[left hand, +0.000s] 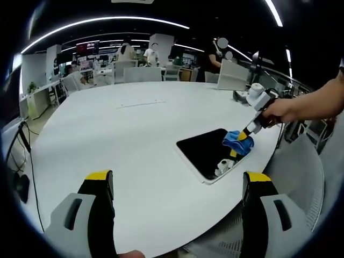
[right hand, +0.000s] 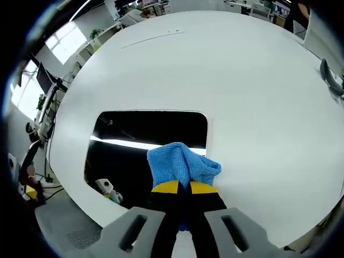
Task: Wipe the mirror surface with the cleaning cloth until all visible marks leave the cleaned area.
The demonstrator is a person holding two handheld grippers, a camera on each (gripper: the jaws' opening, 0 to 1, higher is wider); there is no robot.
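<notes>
A dark rectangular mirror point(left hand: 204, 151) point(right hand: 140, 140) lies flat on the white round table point(left hand: 134, 140) point(right hand: 258, 91), near its edge. My right gripper point(right hand: 181, 186) point(left hand: 243, 141) is shut on a blue cleaning cloth point(right hand: 180, 164) point(left hand: 236, 141), which rests on the mirror's corner area. In the left gripper view a hand holds that gripper at the right. My left gripper point(left hand: 177, 180) stands open above the table's near edge, short of the mirror, with nothing between its yellow-tipped fingers point(left hand: 99, 176).
A grey object point(right hand: 329, 75) point(left hand: 240, 95) lies on the table's far side. Office desks, chairs and people stand beyond the table point(left hand: 129, 64). Cables and floor show past the table's left edge point(left hand: 21, 161). The mirror reflects a ceiling light strip point(right hand: 129, 144).
</notes>
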